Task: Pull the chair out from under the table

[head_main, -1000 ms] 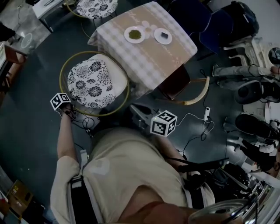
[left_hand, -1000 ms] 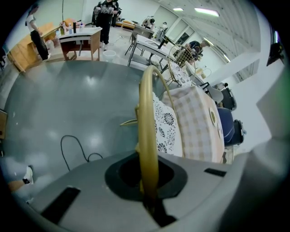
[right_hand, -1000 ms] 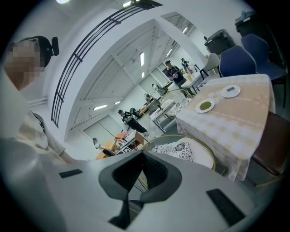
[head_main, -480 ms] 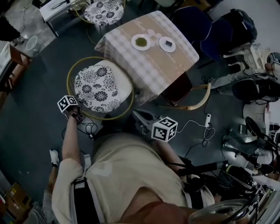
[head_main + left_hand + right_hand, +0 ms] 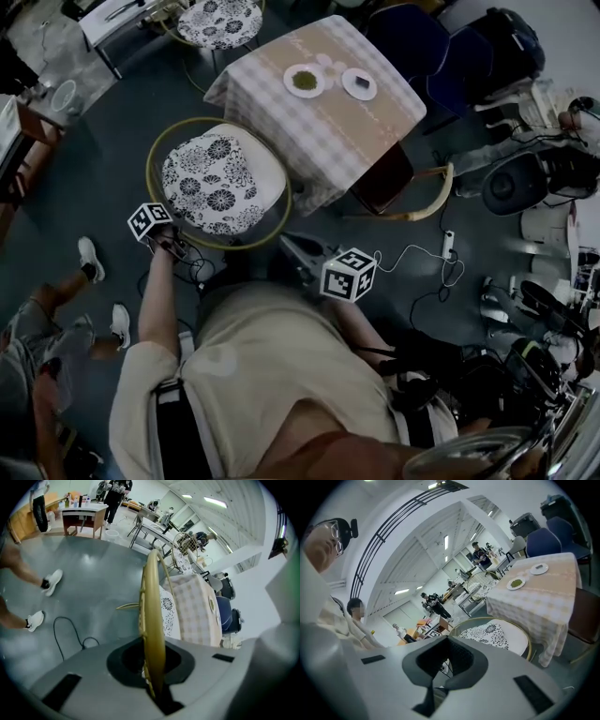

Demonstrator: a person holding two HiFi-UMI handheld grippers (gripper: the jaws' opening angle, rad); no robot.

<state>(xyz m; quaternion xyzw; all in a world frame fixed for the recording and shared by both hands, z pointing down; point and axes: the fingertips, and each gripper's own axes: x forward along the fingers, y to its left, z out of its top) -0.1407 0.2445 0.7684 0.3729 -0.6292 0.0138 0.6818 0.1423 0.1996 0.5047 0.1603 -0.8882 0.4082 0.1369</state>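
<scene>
In the head view the chair [image 5: 217,176], a round one with a flower-patterned cushion and a golden hoop rim [image 5: 155,157], stood left of centre. Its seat lay almost wholly clear of the checked cloth on the table [image 5: 367,124], whose near corner hung just beside the cushion. The left gripper [image 5: 155,686], at the chair's lower left edge, had its jaws narrowed onto the rim, which ran upward through the middle of the left gripper view. The right gripper [image 5: 431,692] hung lower centre, close to the person's body, with its jaws pressed together and nothing between them. Two plates [image 5: 304,81] sat on the table. A second chair [image 5: 380,176], with a brown seat, stayed tucked under the table's right side. White shoes [image 5: 89,257] showed at the far left.
</scene>
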